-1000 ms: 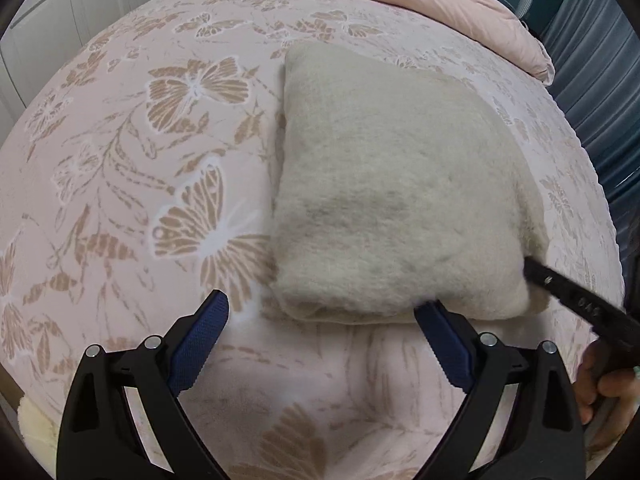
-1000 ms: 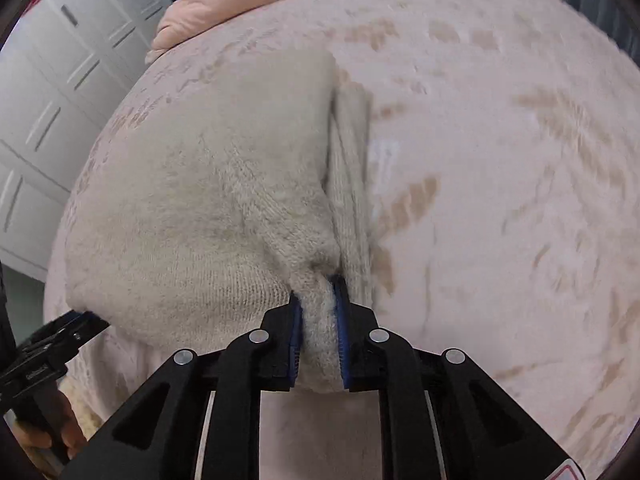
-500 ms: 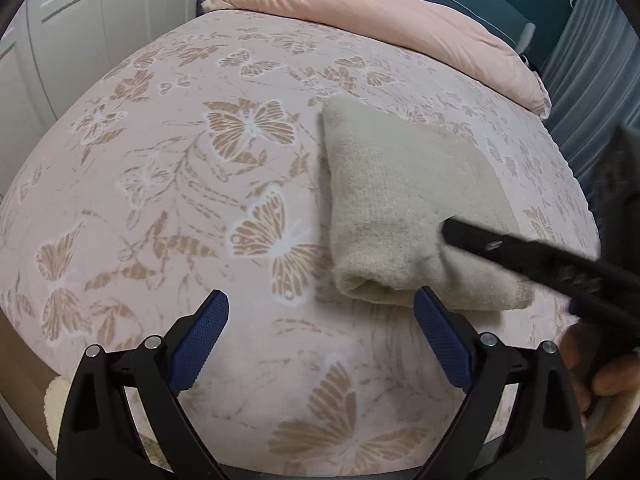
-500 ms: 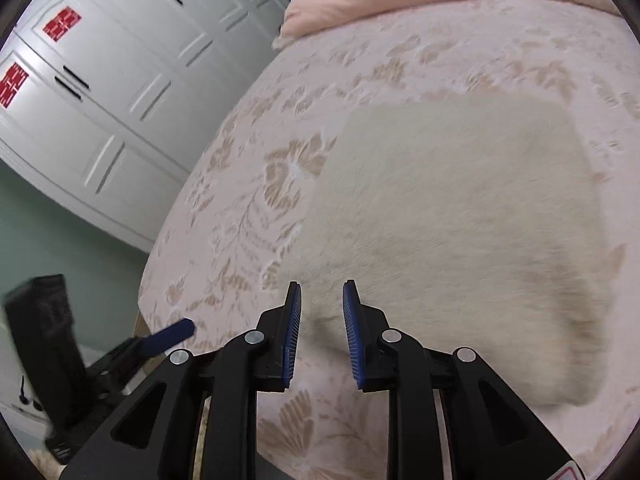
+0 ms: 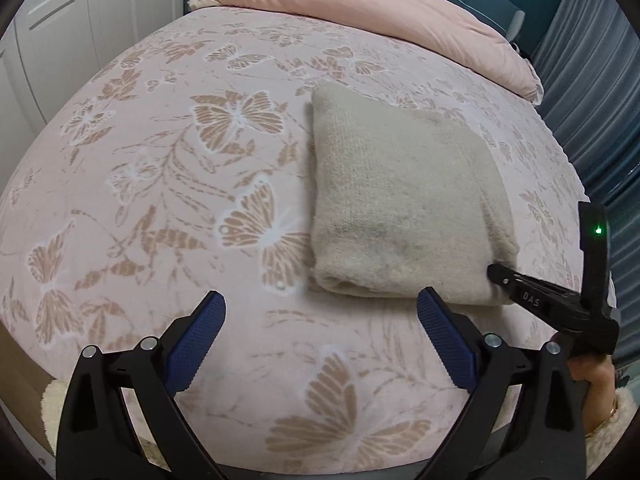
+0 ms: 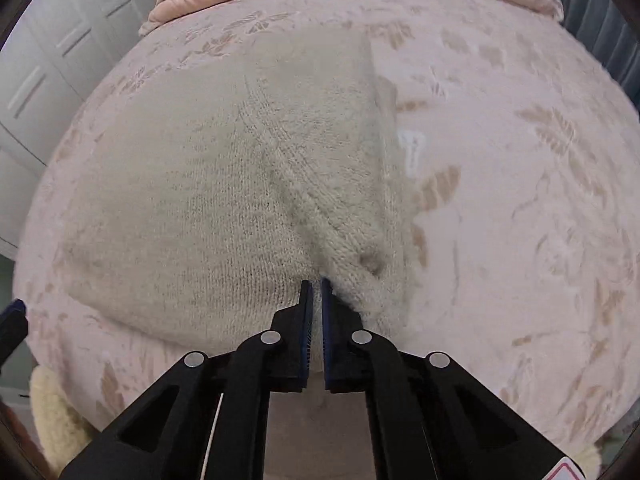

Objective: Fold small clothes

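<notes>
A beige knitted garment (image 5: 400, 208) lies folded into a thick rectangle on the pink butterfly-print bed (image 5: 168, 184). My left gripper (image 5: 320, 320) is open and empty, just in front of the garment's near edge. My right gripper (image 6: 315, 286) is shut on the garment's (image 6: 208, 208) near corner, with knit fabric pinched between its pads. In the left wrist view the right gripper (image 5: 496, 274) touches the garment's near right corner. A small white label (image 6: 412, 152) sticks out at the garment's right edge.
A pink rolled duvet (image 5: 380, 12) lies along the far end of the bed. White wardrobe doors (image 5: 60, 32) stand to the left, and blue curtains (image 5: 592, 80) to the right. A fluffy cream item (image 6: 56, 416) lies beside the bed's near edge.
Half a second ago my right gripper was slightly open above the garment. It has come back down to the near right corner and shut on it. My left gripper stays open.
</notes>
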{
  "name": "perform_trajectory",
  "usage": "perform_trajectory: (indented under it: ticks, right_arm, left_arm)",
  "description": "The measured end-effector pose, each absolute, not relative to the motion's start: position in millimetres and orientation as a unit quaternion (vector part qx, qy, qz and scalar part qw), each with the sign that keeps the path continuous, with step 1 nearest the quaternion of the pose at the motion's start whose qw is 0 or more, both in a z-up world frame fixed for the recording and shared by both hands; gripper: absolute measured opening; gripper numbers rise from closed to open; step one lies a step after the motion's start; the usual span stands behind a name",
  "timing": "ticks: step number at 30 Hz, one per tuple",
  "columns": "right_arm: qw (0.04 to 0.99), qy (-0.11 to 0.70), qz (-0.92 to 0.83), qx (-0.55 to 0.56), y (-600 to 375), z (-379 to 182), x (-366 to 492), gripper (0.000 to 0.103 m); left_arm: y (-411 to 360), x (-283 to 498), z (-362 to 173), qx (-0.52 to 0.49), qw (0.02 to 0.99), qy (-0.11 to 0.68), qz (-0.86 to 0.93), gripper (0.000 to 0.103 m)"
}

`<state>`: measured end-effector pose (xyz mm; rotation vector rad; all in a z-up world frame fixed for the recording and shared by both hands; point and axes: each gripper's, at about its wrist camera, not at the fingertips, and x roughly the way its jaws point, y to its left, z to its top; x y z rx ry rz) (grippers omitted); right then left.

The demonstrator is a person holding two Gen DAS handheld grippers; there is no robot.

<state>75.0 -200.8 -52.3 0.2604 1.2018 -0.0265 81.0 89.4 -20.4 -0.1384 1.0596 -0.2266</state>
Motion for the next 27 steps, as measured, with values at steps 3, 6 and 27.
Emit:
perform_trajectory:
  ticks: [3,6,27]
  right_arm:
    - [0.840,0.519,-0.018,0.156,-209,-13,58,0.011]
    - [0.871,0.470,-0.050,0.137,-209,19,35,0.033]
    - [0.897,0.422,-0.101,0.084,-171,21,-82,0.069]
  left_arm:
    - [65,77,-18,-0.047,0.859,0.496,-0.118,0.094]
    - [46,72,-13,-0.015,0.869,0.481,-0.116,0.094]
    - [11,-8,-5,0.091,0.899,0.424,-0.052,0.098]
